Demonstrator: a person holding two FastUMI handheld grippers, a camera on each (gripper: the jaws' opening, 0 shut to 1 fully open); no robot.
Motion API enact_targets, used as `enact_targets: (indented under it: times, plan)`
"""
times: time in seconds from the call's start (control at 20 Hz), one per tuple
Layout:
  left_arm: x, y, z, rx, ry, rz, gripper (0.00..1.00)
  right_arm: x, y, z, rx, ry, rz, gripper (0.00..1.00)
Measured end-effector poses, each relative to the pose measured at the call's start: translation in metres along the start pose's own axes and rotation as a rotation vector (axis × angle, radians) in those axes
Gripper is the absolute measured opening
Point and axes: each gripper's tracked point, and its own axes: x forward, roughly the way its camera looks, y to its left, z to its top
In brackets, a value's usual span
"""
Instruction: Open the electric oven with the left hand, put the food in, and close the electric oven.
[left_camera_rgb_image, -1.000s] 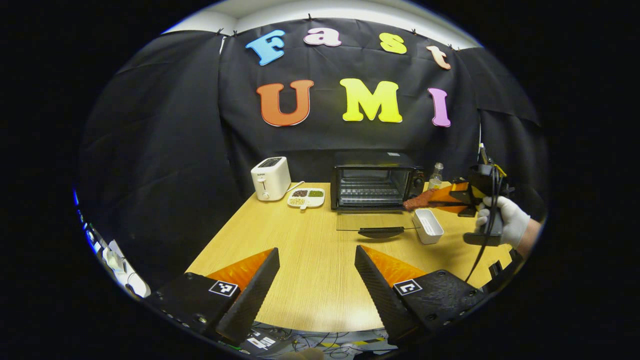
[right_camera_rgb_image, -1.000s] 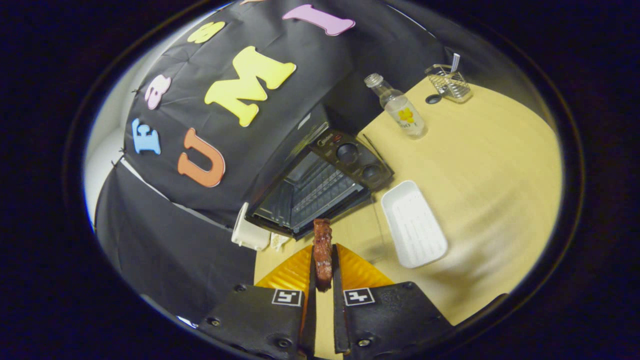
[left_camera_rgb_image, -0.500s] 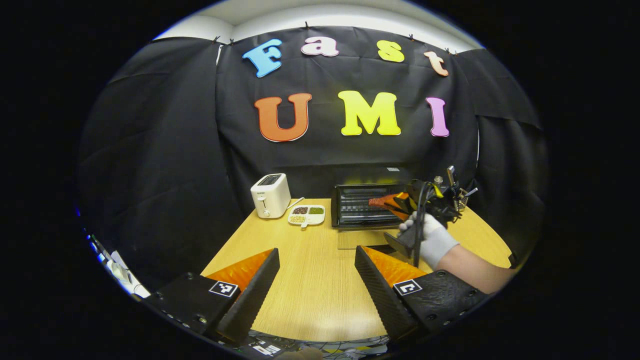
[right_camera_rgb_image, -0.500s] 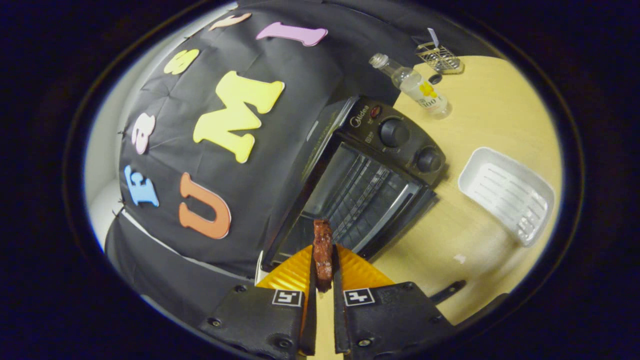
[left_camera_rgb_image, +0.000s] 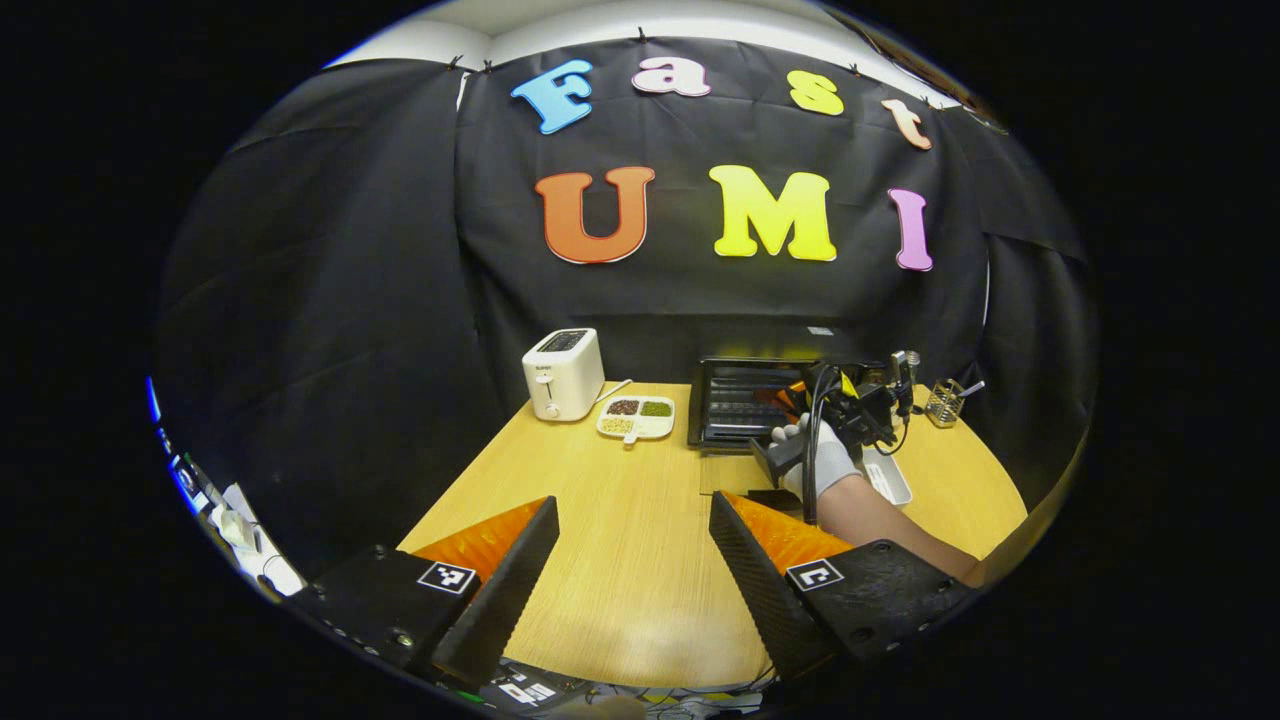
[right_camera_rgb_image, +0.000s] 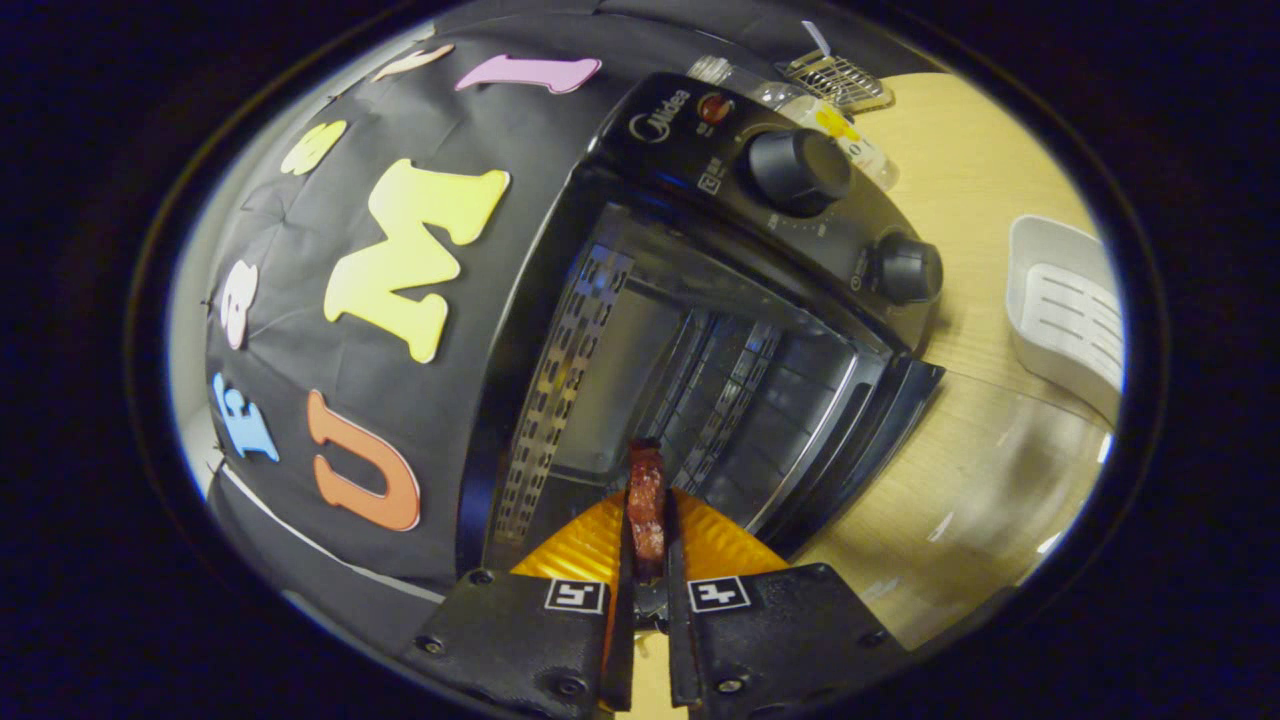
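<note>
Loading step: the right hand-held gripper pinches the food at the open oven mouth; next, set it on the rack. The left hand-held gripper gapes wide, empty.

Table with oven, toaster

You are working in a staged recording booth, not a real kitchen: black cloth hangs pinned as the walls around a single wooden desk. Kitchen props sit on it: a white toaster, a divided dish of grains, a small black oven, a bottle and a wire rack. Loose cables lie below the desk's front edge.
</note>
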Motion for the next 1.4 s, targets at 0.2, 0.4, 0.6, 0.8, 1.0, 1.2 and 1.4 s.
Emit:
enact_targets:
  times: [0.2, 0.4, 0.6, 0.8, 1.0, 1.2, 1.4]
  plan:
    - [0.005, 0.002, -0.005, -0.019, 0.018, 0.009, 0.97, 0.005, -0.008, 0.007, -0.078, -0.035, -0.038, 0.17]
    - [0.008, -0.004, -0.002, -0.026, 0.008, -0.002, 0.97, 0.008, -0.009, 0.007, -0.194, -0.023, -0.061, 0.2]
    - [0.012, -0.009, -0.003, -0.028, 0.012, -0.015, 0.97, 0.006, -0.009, 0.012, -0.351, -0.027, -0.115, 0.5]
    - [0.013, -0.01, -0.004, -0.035, 0.013, -0.018, 0.97, 0.002, -0.014, 0.017, -0.529, -0.032, -0.137, 0.71]
    - [0.013, -0.01, -0.006, -0.043, 0.012, -0.019, 0.97, -0.002, -0.026, 0.012, -0.663, -0.002, -0.176, 0.83]
    - [0.008, -0.012, -0.006, -0.029, 0.001, -0.02, 0.97, -0.013, -0.034, 0.003, -0.78, 0.039, -0.178, 0.94]
    - [-0.001, -0.017, -0.004, -0.04, -0.012, -0.034, 0.97, -0.026, -0.031, 0.012, -0.892, 0.013, -0.178, 0.94]
